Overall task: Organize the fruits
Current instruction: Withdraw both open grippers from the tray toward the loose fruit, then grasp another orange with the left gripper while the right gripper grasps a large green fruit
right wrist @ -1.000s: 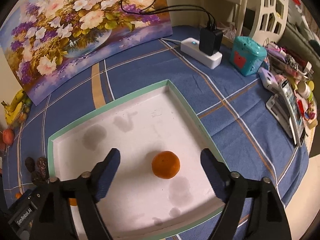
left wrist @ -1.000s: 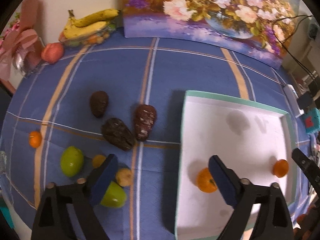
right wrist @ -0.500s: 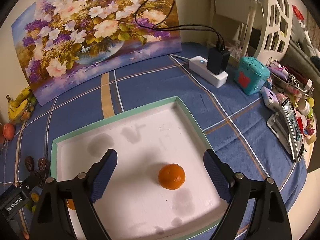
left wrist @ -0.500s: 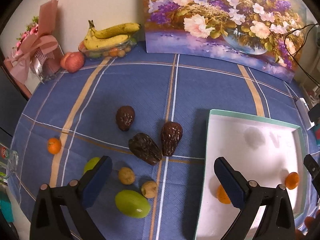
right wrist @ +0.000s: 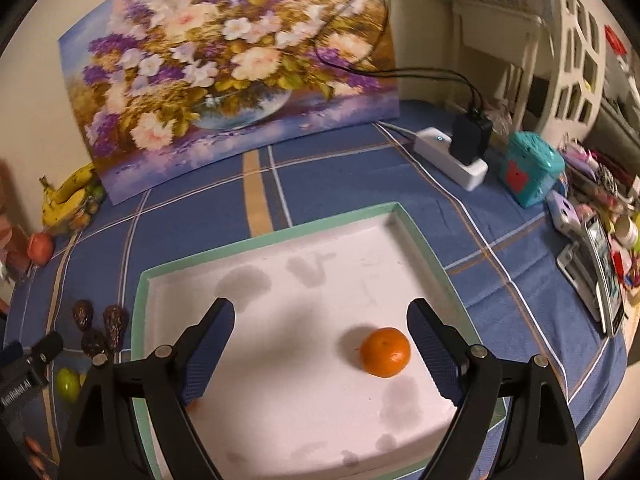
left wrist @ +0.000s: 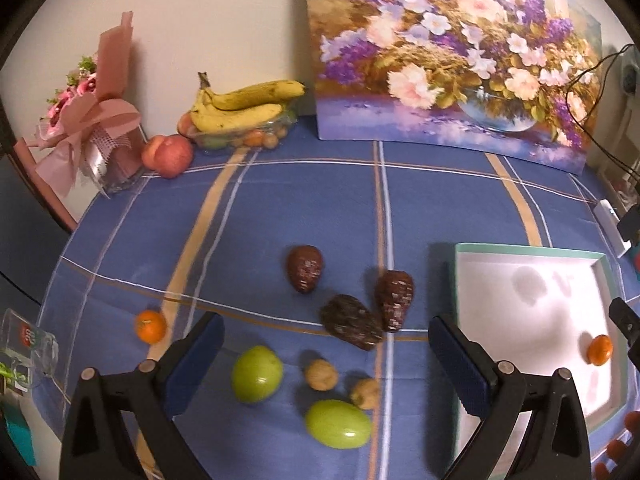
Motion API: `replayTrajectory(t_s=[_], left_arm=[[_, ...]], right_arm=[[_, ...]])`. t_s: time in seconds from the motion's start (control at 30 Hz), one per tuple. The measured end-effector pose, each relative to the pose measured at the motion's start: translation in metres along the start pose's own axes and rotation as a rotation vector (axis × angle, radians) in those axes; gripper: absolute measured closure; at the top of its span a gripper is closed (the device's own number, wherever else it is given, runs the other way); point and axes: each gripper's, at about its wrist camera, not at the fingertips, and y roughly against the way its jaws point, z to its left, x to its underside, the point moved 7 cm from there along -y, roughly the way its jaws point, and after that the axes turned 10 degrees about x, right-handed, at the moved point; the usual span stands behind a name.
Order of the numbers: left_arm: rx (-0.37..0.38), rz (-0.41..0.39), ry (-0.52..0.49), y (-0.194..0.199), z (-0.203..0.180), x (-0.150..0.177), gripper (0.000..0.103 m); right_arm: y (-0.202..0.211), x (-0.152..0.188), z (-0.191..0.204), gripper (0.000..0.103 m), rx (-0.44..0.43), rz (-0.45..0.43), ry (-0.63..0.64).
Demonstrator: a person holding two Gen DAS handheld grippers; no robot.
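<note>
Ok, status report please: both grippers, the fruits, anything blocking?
Left gripper open, empty. Right gripper open, empty. One orange in the white tray; one orange on the cloth. Nothing blocking.

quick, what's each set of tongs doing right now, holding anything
Left tongs: open, holding nothing, above the loose fruit on the cloth.
Right tongs: open, holding nothing, above the tray.

I see one orange mandarin (right wrist: 385,352) in white tray (right wrist: 280,236) near its right edge; 2 green fruits (left wrist: 257,374), 3 dark scaly ones (left wrist: 304,268) on cloth, tray's left.
</note>
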Motion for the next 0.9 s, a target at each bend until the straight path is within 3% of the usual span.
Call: replayTrajectory(t_s=[0.17, 0.27, 0.33, 0.53, 0.9], left_arm=[[0.002, -0.031, 0.004, 0.003, 0.021, -0.002, 0.000], [0.051, -0.037, 0.063, 0.006, 0.037, -0.003, 0.000], [0.066, -0.052, 0.097, 0.008, 0.047, -0.004, 0.000], [0.016, -0.077, 0.082, 0.016, 0.077, -0.007, 0.000], [0.078, -0.077, 0.183, 0.023, 0.146, -0.002, 0.000]], right_arm=[[0.003, 0.004, 0.020, 0.014, -0.015, 0.001, 0.038], [0.006, 0.008, 0.035, 0.014, -0.027, 0.010, 0.057], [0.008, 0.010, 0.047, 0.014, -0.078, 0.017, 0.047], [0.021, 0.013, 0.090, 0.015, -0.157, 0.001, 0.100], [0.055, 0.032, 0.168, 0.015, -0.272, -0.007, 0.218]])
